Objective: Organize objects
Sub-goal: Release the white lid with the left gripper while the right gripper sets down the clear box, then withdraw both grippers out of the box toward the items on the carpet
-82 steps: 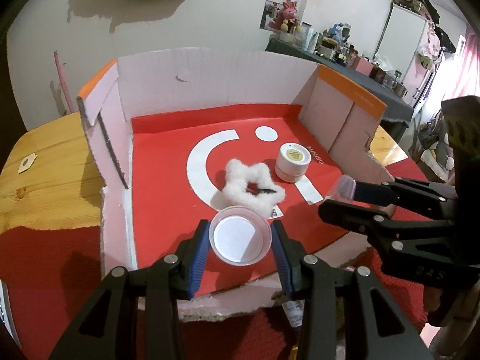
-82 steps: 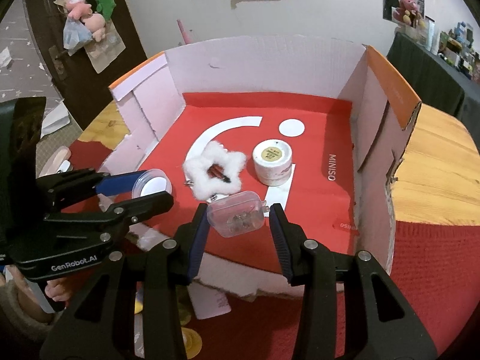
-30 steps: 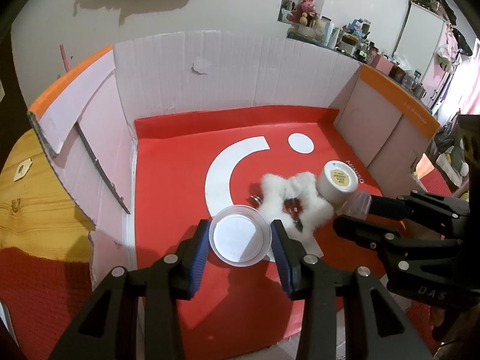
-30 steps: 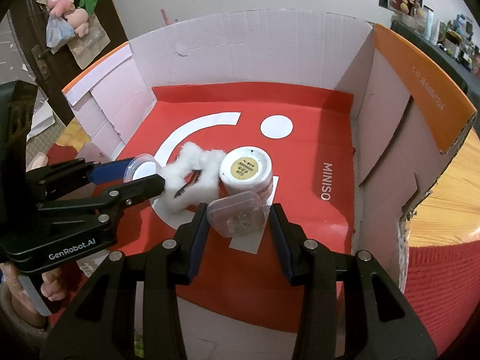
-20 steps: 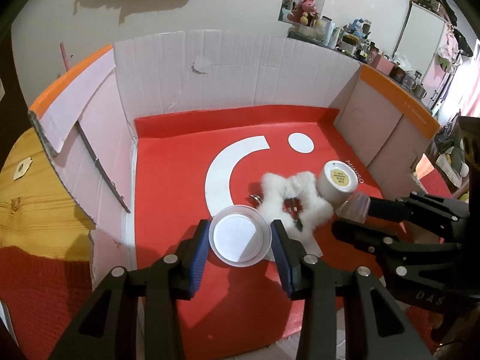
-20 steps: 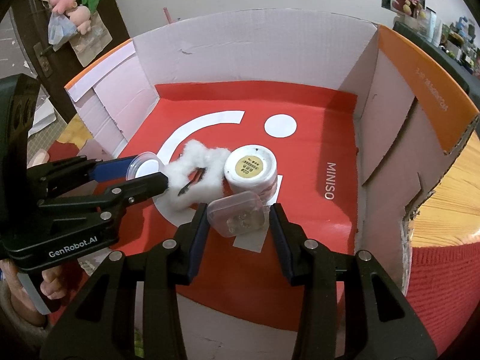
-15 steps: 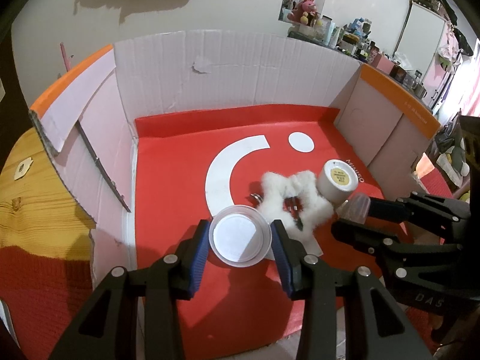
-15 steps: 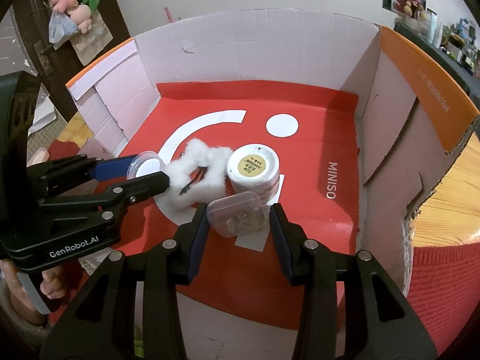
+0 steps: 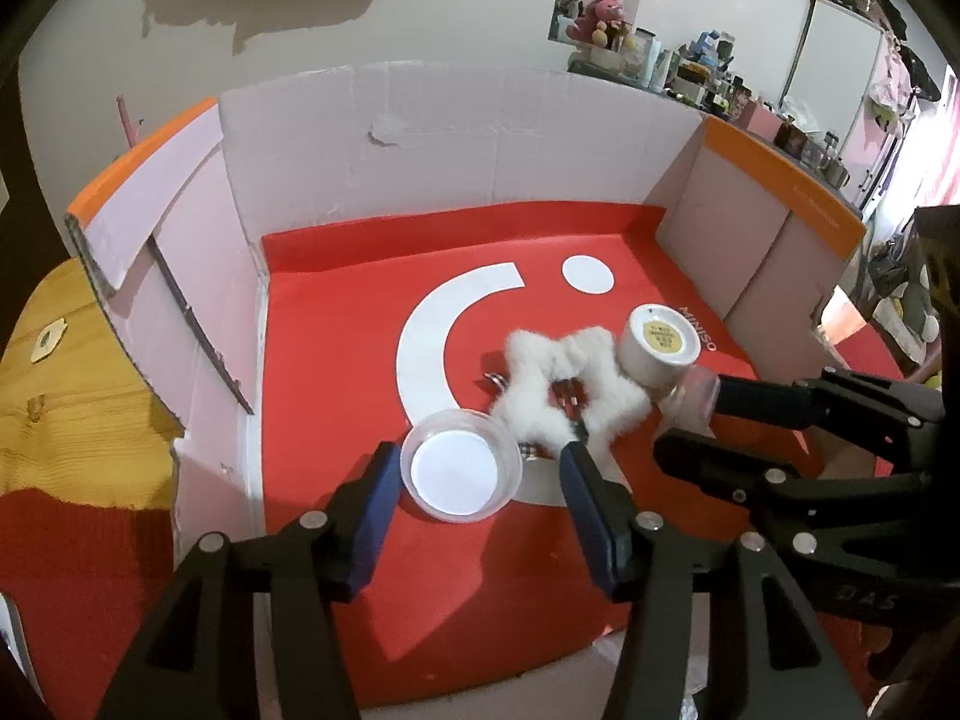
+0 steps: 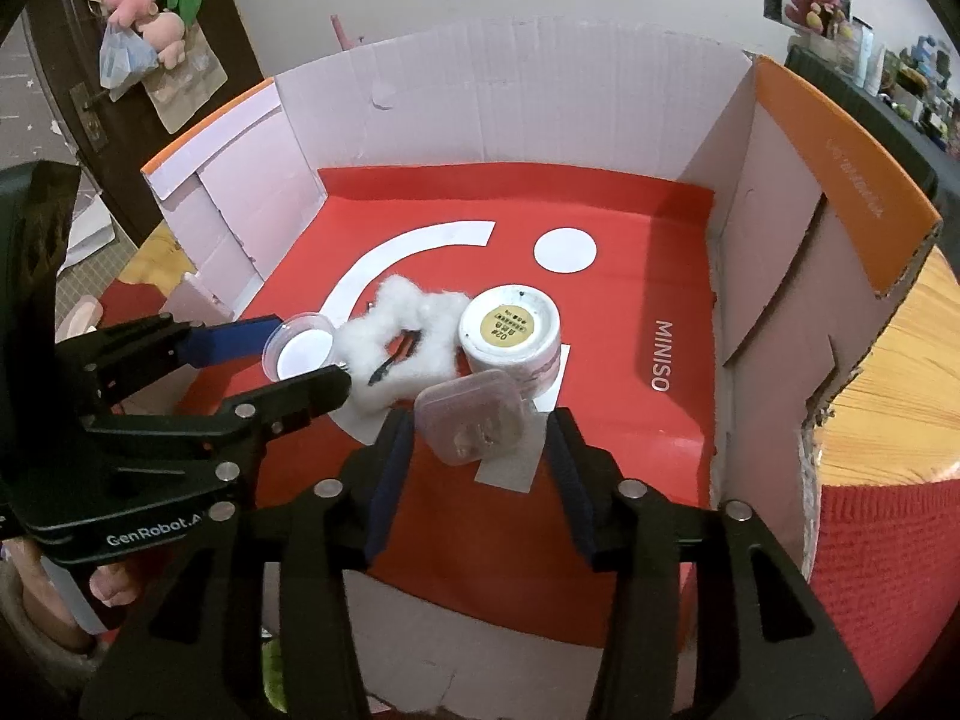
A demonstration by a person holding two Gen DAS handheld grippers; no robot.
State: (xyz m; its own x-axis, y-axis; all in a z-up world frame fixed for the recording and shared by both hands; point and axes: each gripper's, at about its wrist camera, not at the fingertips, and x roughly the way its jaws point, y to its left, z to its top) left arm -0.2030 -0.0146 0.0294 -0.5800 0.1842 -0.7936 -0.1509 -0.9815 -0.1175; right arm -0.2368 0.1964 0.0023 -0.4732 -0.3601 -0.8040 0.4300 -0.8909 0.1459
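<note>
Left wrist view: left gripper (image 9: 477, 471) jaws have just been opening, now wide. Round clear dish (image 9: 460, 465) sits between them on the red box floor (image 9: 336, 372); left pad just beside its rim, clear gap at the right pad, so it lies loose. Fluffy white star (image 9: 570, 387) at 1 o'clock of the dish, touching or nearly touching it. White jar (image 9: 659, 345) at 2 o'clock of the star, against it. Right gripper (image 9: 690, 414) enters from 3 o'clock with a clear case (image 9: 696, 393) between its tips. Box walls (image 9: 480, 132) stand on three sides.

Right wrist view: right gripper (image 10: 480, 441) jaws have just been opening, moderately wide. Case (image 10: 474, 417) tilted between them on the floor, gaps to both pads, not gripped. Jar (image 10: 510, 336) at 12 o'clock of the case, touching it or just behind. Star (image 10: 402, 354) at 9 o'clock of the jar. Left gripper (image 10: 306, 357) comes in from 9 o'clock, dish (image 10: 299, 351) between its tips. Wooden tabletop (image 10: 888, 372) at 3 o'clock outside the box.
</note>
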